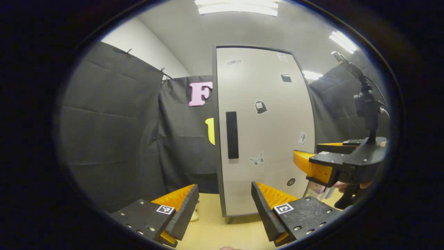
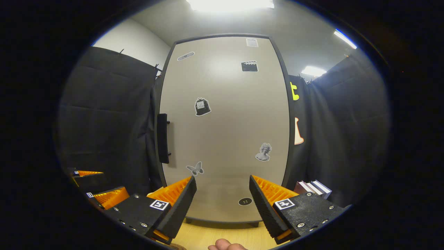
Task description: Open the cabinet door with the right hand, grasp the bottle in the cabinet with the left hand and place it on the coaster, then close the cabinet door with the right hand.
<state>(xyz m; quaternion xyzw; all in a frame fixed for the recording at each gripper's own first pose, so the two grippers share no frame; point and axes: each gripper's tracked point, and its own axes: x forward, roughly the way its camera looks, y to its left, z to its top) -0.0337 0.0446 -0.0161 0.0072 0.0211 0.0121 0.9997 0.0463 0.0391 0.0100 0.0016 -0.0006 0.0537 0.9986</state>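
1. The cabinet door (image 2: 225, 128) is closed, so the bottle inside is hidden.
2. The tall black handle (image 2: 162, 138) stands upright, up and left of the right gripper (image 2: 222, 198).
3. Both the right gripper and the left gripper (image 1: 225, 208) are wide and hold nothing.

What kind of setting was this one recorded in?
Most likely a staged recording booth, not a real home: black cloth walls hang around a lone grey cabinet with stickers on its closed door, standing on a light wooden surface under ceiling panel lights. Both tongs, left and right, are open.
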